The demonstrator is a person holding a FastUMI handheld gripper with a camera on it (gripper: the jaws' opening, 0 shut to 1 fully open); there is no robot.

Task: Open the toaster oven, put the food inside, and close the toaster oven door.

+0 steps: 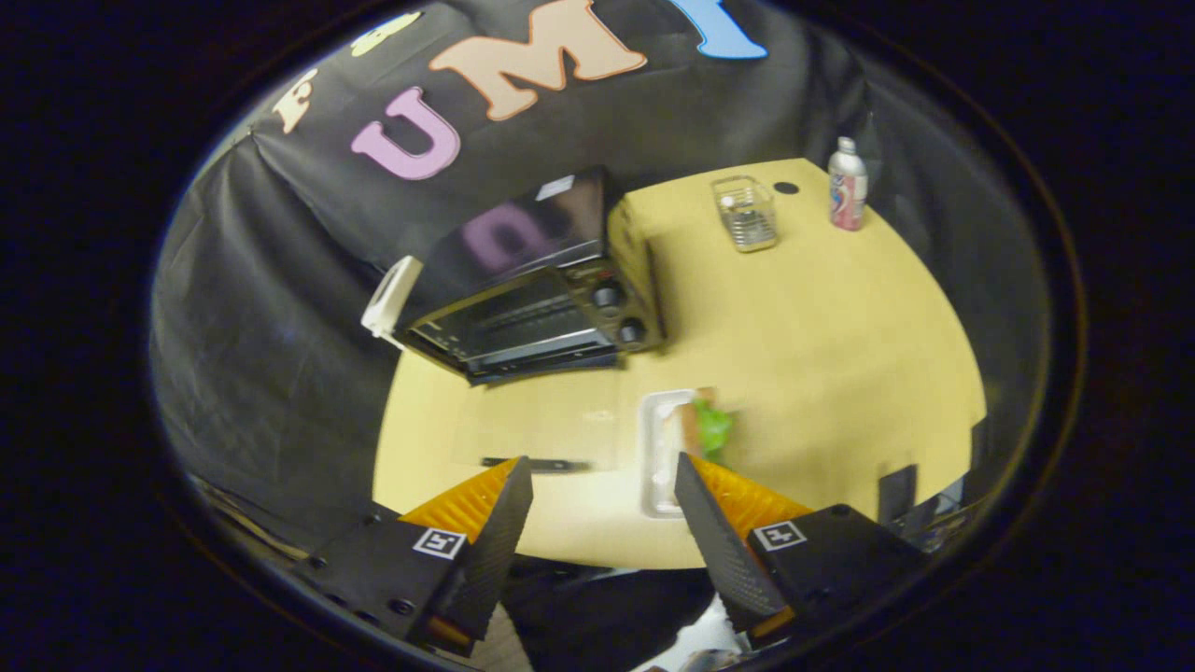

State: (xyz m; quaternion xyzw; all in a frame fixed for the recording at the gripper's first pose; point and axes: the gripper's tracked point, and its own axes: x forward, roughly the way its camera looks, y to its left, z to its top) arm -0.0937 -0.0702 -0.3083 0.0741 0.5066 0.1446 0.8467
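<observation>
Hovering above the near edge of the desk (840,355), the gripper (602,471) has its two fingers spread wide with nothing between them but bare desk. Just ahead of the right finger (709,523) sits a white tray (658,457), and on it the food (711,427), a blurred green leafy bit with something brownish beside it; the finger's tip overlaps the tray's near end from this angle, though I cannot tell whether it touches. Beyond the left finger (499,523), well back on the desk, stands the oven (537,280), black, with its glass door (509,322) seemingly shut and two knobs (618,313) on the side nearer the tray. A white object (390,297) leans at the oven's far corner against the cloth wall. A pale sheet (541,420) lies flat on the desk between the oven and the fingers. Far across the desk, well apart from everything else, a small wire basket (745,213) stands near a bottle (848,185) with a white cap. The whole scene looks slightly smeared.
</observation>
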